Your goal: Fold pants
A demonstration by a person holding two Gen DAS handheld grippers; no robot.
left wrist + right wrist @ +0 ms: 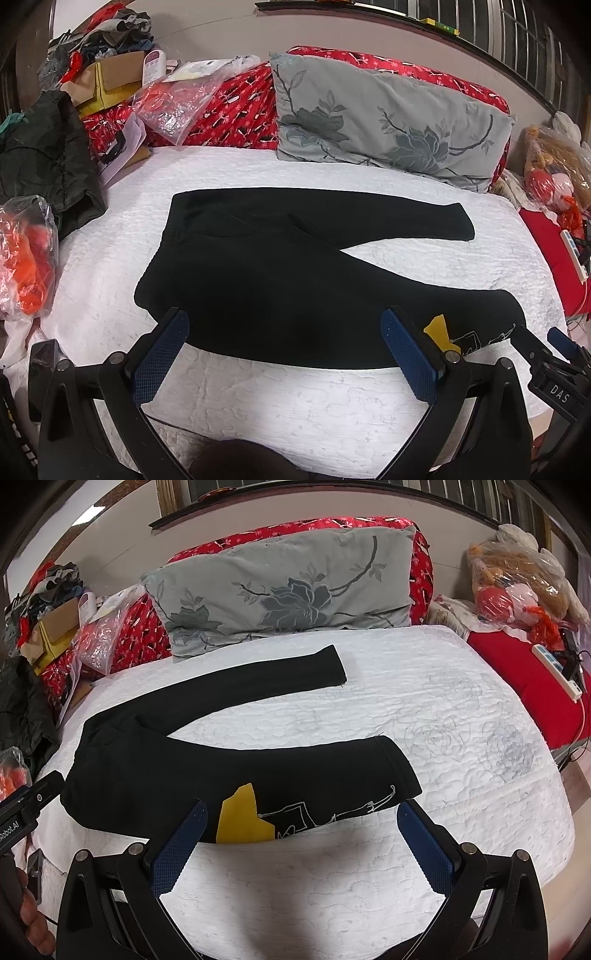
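The black pants (258,280) lie flat on the white quilted bedspread (295,398), waistband to the left, the two legs splayed apart toward the right; the far leg runs up near the grey flowered pillow (384,122), the near leg carries a yellow patch (240,819) and a white line drawing by its cuff. The left gripper (284,332) hovers over the near edge of the seat with its jaws spread wide and nothing between them. The right gripper (301,823) hangs over the printed lower leg, likewise spread and empty.

The cloth looks soft, light and limp, probably a stretchy knit, though the black hides its weave. It should drape and sag rather than hold shape, and may drag on the quilting. Good holds are the thicker seamed edges: the waistband corner for the left, the near cuff for the right, pinching both layers.
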